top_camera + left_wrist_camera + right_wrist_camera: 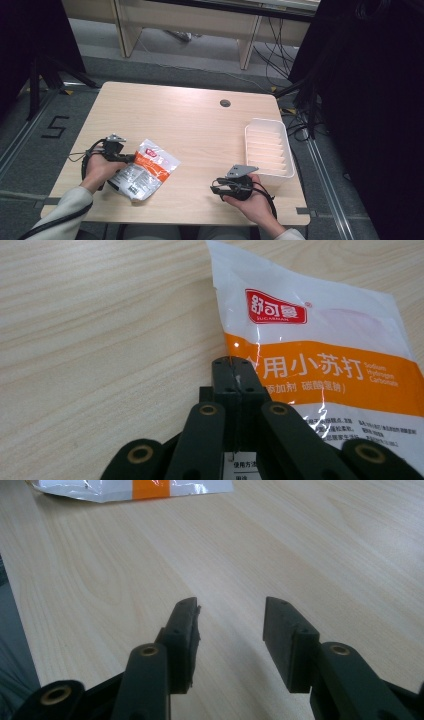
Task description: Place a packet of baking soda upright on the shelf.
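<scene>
A white and orange plastic pouch (pixel 147 170) with a red logo and printed text lies on the front left of the wooden table (pixel 190 120). My left gripper (pixel 131 158) is at the pouch's left edge. In the left gripper view its jaws are pressed together (pixel 235 371) on the edge of the pouch (pixel 325 355). My right gripper (pixel 216 186) is held low over the table's front right and points left. Its jaws stand apart (pixel 230 615) with bare wood between them, and the pouch (pixel 135 487) lies far ahead.
A white ribbed plastic tray (pixel 265 121) sits at the table's right edge, just beyond my right hand. A round cable hole (pixel 225 103) is near the far edge. Cables and stands lie on the floor around the table.
</scene>
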A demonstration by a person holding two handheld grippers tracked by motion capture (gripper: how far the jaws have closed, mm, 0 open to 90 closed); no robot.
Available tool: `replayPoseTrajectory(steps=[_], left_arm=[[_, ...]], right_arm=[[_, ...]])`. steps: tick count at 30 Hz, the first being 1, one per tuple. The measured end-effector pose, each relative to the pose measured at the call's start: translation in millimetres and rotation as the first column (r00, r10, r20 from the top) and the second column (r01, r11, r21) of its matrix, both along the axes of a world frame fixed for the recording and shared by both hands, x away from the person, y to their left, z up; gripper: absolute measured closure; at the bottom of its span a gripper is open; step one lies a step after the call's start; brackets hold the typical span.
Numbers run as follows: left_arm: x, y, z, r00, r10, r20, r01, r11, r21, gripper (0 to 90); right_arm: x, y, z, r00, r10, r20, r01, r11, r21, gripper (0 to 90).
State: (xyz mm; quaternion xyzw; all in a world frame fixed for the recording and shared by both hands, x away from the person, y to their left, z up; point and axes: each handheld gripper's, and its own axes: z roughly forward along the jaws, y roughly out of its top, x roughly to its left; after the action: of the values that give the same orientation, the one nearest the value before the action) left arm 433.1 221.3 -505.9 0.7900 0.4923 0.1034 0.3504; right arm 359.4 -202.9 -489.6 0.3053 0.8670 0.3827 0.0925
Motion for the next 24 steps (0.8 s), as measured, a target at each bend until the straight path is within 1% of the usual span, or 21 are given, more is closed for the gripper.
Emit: replayPoseTrajectory(steps=[1,3,4,5,7,8,9,10,12,13,14,15,16,17,18,19,20,21,22,23,24], left_arm=[[-0.2,0.8,0.6,1.0,-0.007,-0.002,0.007,1.0,-0.001,89.6],[-0.4,2.0,1.8,1.0,-0.009,-0.001,0.009,0.9999,-0.006,89.7],[-0.5,1.9,2.1,1.0,-0.007,0.0,0.007,0.9998,-0.017,89.7],[-0.5,2.5,2.7,0.9999,-0.011,-0.003,0.011,0.9996,-0.024,89.7],[-1.2,3.2,4.4,0.9999,-0.017,-0.002,0.016,0.9991,-0.039,89.7],[-1.8,3.1,5.2,0.9999,-0.011,0.007,0.011,0.9988,-0.048,89.7],[-2.3,4.0,6.1,0.9998,-0.018,0.013,0.019,0.9986,-0.05,89.8],[-3.3,4.4,7.4,0.9998,-0.015,0.013,0.016,0.9985,-0.053,89.8],[-4.0,5.6,8.5,0.9996,-0.025,0.012,0.026,0.9983,-0.052,89.8],[-5.6,6.0,9.7,0.9996,-0.018,0.02,0.019,0.9976,-0.066,89.8],[-6.5,6.0,10.0,0.9997,-0.009,0.021,0.01,0.9972,-0.074,89.8],[-7.1,7.3,10.6,0.9997,-0.016,0.021,0.018,0.997,-0.075,89.8],[-8.1,6.7,10.9,0.9997,-0.003,0.025,0.005,0.9957,-0.093,89.8],[-9.1,6.6,11.2,0.9995,0.005,0.032,-0.001,0.9945,-0.105,89.8],[-10.1,7.8,12.6,0.9995,0.002,0.031,0.002,0.9945,-0.105,89.8],[-11.2,7.6,13.1,0.9992,0.014,0.038,-0.009,0.9927,-0.12,89.8],[-12.0,9.4,14.3,0.9992,0.003,0.039,0.001,0.9927,-0.121,89.8],[-13.0,10.1,15.1,0.9991,0.007,0.042,-0.001,0.9918,-0.128,89.8],[-14.1,8.6,15.2,0.9983,0.029,0.05,-0.021,0.9872,-0.158,89.8],[-15.0,10.7,16.5,0.9985,0.017,0.051,-0.009,0.9892,-0.146,89.8],[-15.8,9.1,16.7,0.9977,0.033,0.059,-0.022,0.9844,-0.175,89.8]], right_arm=[[-0.7,0.4,-0.1,1.0,-0.004,-0.004,0.004,1.0,0.004,58.2],[0.4,-0.2,-0.1,1.0,0.002,0.006,-0.002,1.0,0.0,58.2],[-0.7,0.6,-0.4,1.0,-0.006,-0.005,0.006,1.0,0.007,58.2],[0.6,-0.2,-0.4,1.0,0.002,0.005,-0.002,1.0,0.001,58.1],[0.6,-0.3,-0.4,1.0,0.001,0.004,-0.001,1.0,0.0,58.2],[-0.6,0.5,-0.5,1.0,-0.007,-0.006,0.007,1.0,0.008,58.1],[0.7,-0.5,-0.2,1.0,0.001,0.006,-0.001,1.0,0.002,58.1],[0.1,-0.5,0.6,1.0,-0.002,-0.006,0.002,1.0,0.005,58.1],[0.0,-0.5,0.8,1.0,-0.002,-0.008,0.002,1.0,0.005,58.1],[0.1,-0.5,0.5,1.0,-0.001,-0.002,0.001,1.0,0.003,58.1],[-0.1,-0.5,0.7,1.0,-0.001,-0.006,0.001,1.0,0.006,58.0],[0.5,-0.6,-0.1,1.0,0.004,0.006,-0.004,1.0,0.003,58.0],[0.5,-0.6,0.0,1.0,0.003,0.006,-0.003,1.0,0.004,58.0],[-0.1,-0.4,0.9,1.0,-0.001,-0.008,0.002,1.0,0.008,58.0],[-0.1,-0.5,0.9,1.0,-0.001,-0.008,0.001,1.0,0.007,58.0],[-0.1,-0.4,1.0,1.0,-0.001,-0.009,0.001,1.0,0.009,57.9],[0.0,-0.5,0.9,1.0,-0.001,-0.009,0.001,1.0,0.009,57.9],[0.0,-0.4,0.9,1.0,-0.001,-0.01,0.001,1.0,0.01,57.9],[0.0,-0.3,0.8,1.0,-0.001,-0.01,0.001,1.0,0.011,57.9],[-0.1,-0.1,0.8,1.0,0.0,-0.01,0.0,1.0,0.012,57.9],[0.6,-0.2,0.0,1.0,0.005,0.007,-0.005,1.0,0.009,57.9]])
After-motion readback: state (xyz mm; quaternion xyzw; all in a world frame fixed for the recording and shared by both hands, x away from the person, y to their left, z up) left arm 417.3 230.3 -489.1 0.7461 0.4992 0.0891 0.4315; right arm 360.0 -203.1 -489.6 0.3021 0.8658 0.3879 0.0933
